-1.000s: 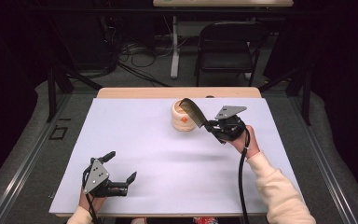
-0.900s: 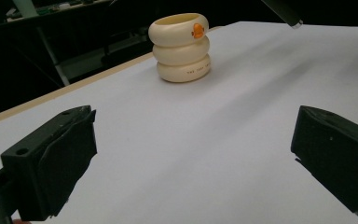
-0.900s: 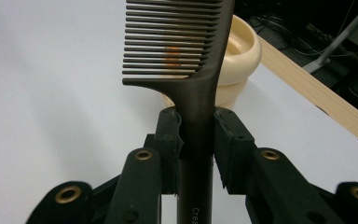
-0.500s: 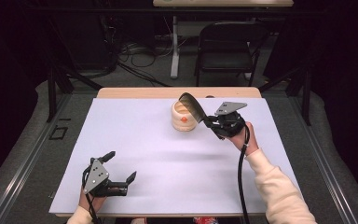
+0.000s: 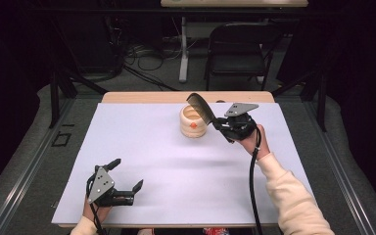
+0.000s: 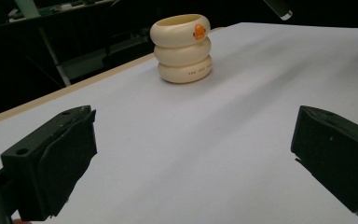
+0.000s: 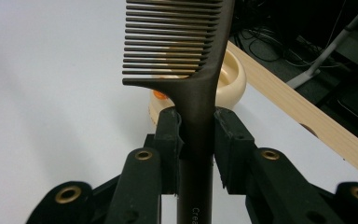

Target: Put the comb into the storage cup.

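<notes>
A dark comb (image 7: 191, 84) is clamped by its handle in my right gripper (image 7: 196, 140), teeth end raised. In the high view the comb (image 5: 199, 105) leans over the rim of a cream, ribbed cup (image 5: 194, 122) with an orange mark, and the right gripper (image 5: 223, 126) sits just right of the cup at the back of the table. The cup (image 6: 182, 46) stands upright, and it is far from my left gripper (image 5: 126, 180), which rests open and empty near the front left edge.
A white sheet (image 5: 166, 166) covers the table, with the wooden edge (image 5: 142, 97) showing at the back. A folding chair (image 5: 237, 46) and cables lie on the floor beyond. A black cable (image 5: 252, 181) trails from the right gripper along the sleeve.
The right gripper has shifted slightly toward the back with the comb, whose teeth end now stands a little higher over the cup. The left gripper has stayed put.
</notes>
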Available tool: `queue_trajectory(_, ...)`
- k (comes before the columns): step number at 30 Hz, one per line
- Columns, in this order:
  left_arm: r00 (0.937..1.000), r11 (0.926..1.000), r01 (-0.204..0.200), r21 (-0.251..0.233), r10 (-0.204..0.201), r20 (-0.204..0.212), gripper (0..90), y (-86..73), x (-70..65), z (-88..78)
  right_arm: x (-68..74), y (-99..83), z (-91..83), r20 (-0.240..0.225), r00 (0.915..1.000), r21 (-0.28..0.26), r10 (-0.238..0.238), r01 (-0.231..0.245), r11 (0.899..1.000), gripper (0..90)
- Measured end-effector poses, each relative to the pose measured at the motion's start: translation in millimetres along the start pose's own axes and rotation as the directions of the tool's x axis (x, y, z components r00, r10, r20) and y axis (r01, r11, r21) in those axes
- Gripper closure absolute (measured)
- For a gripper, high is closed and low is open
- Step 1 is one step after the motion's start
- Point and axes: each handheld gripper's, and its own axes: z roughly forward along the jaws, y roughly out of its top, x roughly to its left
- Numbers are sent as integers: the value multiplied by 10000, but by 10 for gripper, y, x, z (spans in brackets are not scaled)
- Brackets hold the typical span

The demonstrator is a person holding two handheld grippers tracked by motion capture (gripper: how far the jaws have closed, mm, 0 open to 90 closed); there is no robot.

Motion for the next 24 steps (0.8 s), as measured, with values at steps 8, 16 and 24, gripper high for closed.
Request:
queue_trajectory(8, 10000, 10000, 0, -1, 0, -9, 1, 0, 0, -3, -14, 73, 19, -4, 9999, -190, 149, -149, 9997, 723)
queue_trajectory(16, 10000, 10000, 3, 1, -3, 12, 1, 0, 0, -3, -20, 123, 55, -45, 9998, -277, 195, -196, 9994, 723)
queue_trajectory(24, 10000, 10000, 16, -10, -16, 23, 1, 0, 0, 0, -50, 163, 81, -56, 9996, -305, 263, -264, 9992, 723)
